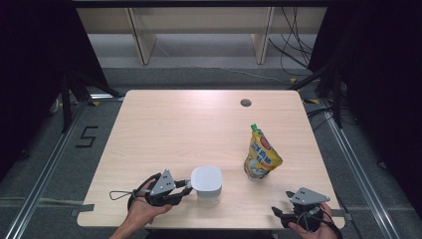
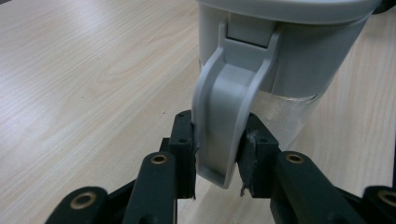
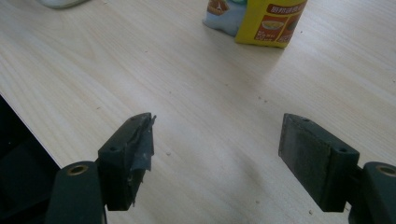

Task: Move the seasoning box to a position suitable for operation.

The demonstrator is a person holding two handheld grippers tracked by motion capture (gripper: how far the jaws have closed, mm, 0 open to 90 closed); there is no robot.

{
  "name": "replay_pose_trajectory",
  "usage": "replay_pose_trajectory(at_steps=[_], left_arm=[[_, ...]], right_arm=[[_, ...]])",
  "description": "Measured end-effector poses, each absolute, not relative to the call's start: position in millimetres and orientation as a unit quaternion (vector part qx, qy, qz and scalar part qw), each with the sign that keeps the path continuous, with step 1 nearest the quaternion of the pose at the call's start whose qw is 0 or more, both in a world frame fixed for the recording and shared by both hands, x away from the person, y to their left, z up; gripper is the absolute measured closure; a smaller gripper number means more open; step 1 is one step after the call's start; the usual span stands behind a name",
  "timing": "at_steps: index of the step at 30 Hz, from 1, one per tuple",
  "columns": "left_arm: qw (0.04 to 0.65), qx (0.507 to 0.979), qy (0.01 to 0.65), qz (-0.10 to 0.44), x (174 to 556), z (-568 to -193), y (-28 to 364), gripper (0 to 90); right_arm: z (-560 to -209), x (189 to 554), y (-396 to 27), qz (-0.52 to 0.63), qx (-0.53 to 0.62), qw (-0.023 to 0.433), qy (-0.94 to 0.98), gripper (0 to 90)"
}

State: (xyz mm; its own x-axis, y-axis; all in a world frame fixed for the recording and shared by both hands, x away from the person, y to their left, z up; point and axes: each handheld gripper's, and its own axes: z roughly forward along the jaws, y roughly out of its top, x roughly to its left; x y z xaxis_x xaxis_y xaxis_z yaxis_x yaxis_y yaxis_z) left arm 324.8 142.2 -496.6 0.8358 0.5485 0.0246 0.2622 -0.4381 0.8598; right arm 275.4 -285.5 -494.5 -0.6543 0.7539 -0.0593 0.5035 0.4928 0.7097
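the white jug (image 1: pixel 206 184) stood upright near the front edge of the table (image 1: pixel 174 129), left of centre, its grey handle (image 2: pixel 226 116) facing the person's left hand. the left gripper (image 1: pixel 186 187) was clamped on that handle: in the left gripper view, both pads (image 2: pixel 184 144) pressed the handle's lower part from either side. gripping the handle rather than the wide body probably gave the narrow jaws a part they could span, and kept the jug upright for lifting or tilting.

the yellow spouted pouch (image 1: pixel 260 157) stood upright to the right of the jug, well apart from it, its green cap uppermost. the right gripper (image 1: pixel 279 211) rested at the front right corner of the table, jaws wide with nothing between them, probably waiting within reach of the pouch.

the high view gave the layout: jug, pouch and both hands in 1 frame. the left gripper view added the pad contact on the handle and a clear lower section of the jug. the right gripper view confirmed bare table between its 2 pads (image 3: pixel 137 144) and showed the pouch base (image 3: pixel 254 21) ahead.
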Motion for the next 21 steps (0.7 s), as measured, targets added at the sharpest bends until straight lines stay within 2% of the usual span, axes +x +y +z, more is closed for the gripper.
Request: replay_pose_trajectory(at_steps=[14, 21], left_arm=[[0.476, 0.836, 0.232, 0.142, 322.5, -496.9, 140.7, 68.9], [0.484, 0.834, 0.226, 0.137, 322.1, -498.3, 139.5, 68.7]], right_arm=[[-494.6, 276.6, -285.1, 0.335, 0.363, 0.194, 0.848, 27.5], [-495.4, 277.2, -282.8, 0.337, 0.365, 0.181, 0.849, 28.4]])
